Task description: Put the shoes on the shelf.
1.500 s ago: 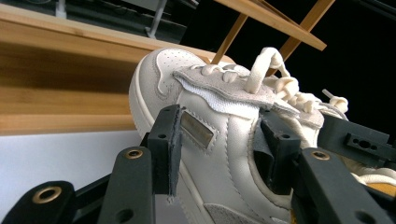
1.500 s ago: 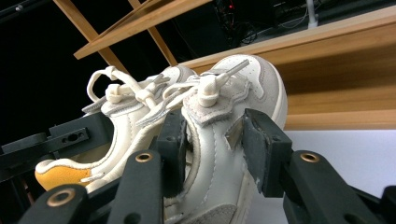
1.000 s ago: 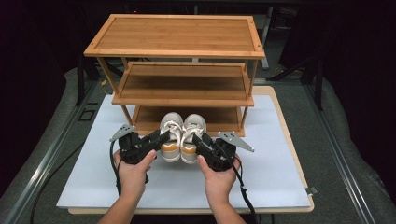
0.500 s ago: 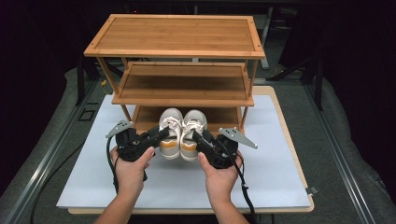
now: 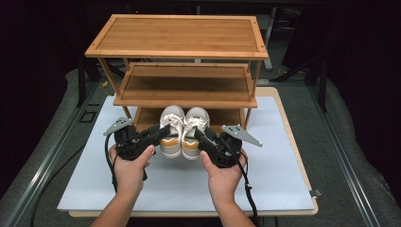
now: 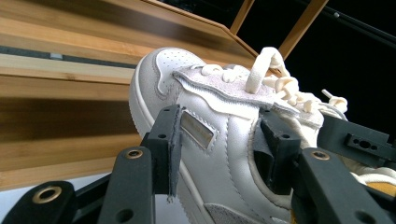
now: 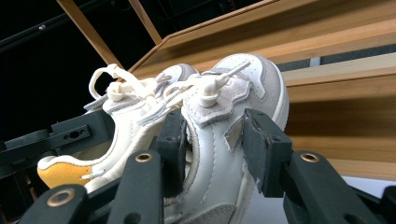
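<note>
The left gripper (image 5: 158, 134) is clamped across the side of the left sneaker (image 5: 171, 132), one pad on the outer leather wall, the other inside the collar; the left gripper view shows both pads (image 6: 172, 140) pressed into the white upper. The right gripper (image 5: 201, 135) grips the right sneaker (image 5: 195, 132) the same way, its pads (image 7: 254, 140) pinching the upper below the strap. Both shoes hang side by side, touching, toes pointing at the rack, in front of the lowest shelf (image 5: 189, 116) and just above the mat.

To do this step well, I judge the pair should travel as one: keep both hands level and the heels at equal height, so neither shoe twists in its pinch. The soft leather can slip, so steady pressure matters more than speed. The toes must clear the front edge of the middle shelf (image 5: 184, 87) if they go there, or slide low under it for the bottom one.

The bamboo shoe rack (image 5: 177, 35) has three tiers and stands at the back of a white mat (image 5: 279, 170) on a wooden board (image 5: 293, 137). Around it are grey flooring and dark surroundings.
</note>
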Available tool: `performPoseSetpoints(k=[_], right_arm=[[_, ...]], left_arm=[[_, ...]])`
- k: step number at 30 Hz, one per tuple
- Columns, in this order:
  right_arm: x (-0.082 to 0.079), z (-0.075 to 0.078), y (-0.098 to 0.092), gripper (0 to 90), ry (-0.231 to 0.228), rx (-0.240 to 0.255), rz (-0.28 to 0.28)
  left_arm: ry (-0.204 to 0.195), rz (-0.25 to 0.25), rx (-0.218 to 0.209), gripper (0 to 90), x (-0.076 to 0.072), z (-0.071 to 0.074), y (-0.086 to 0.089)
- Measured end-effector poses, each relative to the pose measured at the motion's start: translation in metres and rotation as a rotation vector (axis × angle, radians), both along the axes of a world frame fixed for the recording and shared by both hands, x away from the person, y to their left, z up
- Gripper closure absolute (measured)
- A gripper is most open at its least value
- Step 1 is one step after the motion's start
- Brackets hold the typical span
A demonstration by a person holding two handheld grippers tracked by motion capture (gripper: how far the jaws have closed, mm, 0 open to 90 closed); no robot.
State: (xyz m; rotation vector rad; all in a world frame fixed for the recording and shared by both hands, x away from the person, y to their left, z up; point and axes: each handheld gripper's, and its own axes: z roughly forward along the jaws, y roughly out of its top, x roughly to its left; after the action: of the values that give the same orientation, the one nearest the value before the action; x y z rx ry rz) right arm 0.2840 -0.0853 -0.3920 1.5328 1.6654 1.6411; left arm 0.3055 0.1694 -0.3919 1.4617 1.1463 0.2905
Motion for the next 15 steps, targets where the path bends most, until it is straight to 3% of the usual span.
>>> performPoseSetpoints(k=[4,15], right_arm=[[0.002,0.005,0.001,60.8,0.003,-0.017,-0.002],[0.011,0.020,-0.002,60.7,-0.019,0.006,-0.001]], left_arm=[[-0.004,-0.002,0.002,55.7,0.003,0.005,0.000],[-0.014,-0.006,-0.001,55.8,0.012,0.020,-0.003]])
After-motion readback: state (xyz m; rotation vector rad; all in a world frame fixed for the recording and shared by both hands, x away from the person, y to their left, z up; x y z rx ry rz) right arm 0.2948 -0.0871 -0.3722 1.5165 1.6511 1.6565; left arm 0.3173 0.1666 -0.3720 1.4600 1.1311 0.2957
